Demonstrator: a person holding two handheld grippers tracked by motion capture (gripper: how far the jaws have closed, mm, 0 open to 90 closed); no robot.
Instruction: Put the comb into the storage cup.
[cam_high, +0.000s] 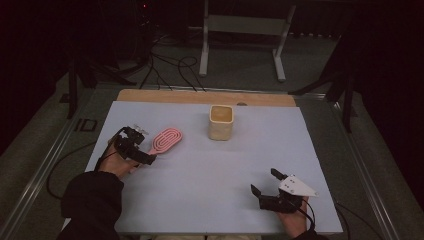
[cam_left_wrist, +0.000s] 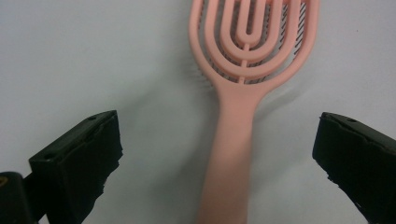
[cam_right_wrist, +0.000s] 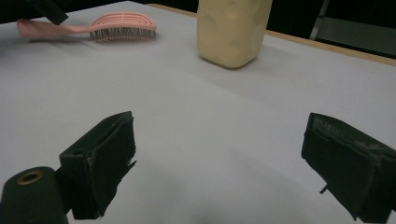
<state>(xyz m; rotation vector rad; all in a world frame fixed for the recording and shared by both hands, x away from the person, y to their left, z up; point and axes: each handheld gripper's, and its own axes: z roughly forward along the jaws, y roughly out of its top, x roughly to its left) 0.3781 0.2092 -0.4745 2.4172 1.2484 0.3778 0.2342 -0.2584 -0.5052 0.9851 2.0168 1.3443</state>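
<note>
Left of the cream squarish ceramic cup (cam_high: 221, 122), pink plastic vented hairbrush (cam_high: 167, 140) lying bristles-down, head pointing toward the cup, handle between my left gripper (cam_high: 141, 148) jaws, spread wide, untouched, my right gripper (cam_high: 265, 182) gaping too.

In the left gripper view the pink hairbrush (cam_left_wrist: 233, 93) is cut off twice: the top of its looped head runs past the upper edge, and the blurred end of its handle runs off the bottom edge. In the right gripper view the cream cup (cam_right_wrist: 232, 30) loses its rim to the top edge. In the high view the brush handle, toward the desk's left edge, is hidden behind the left gripper (cam_high: 142, 152).
</note>
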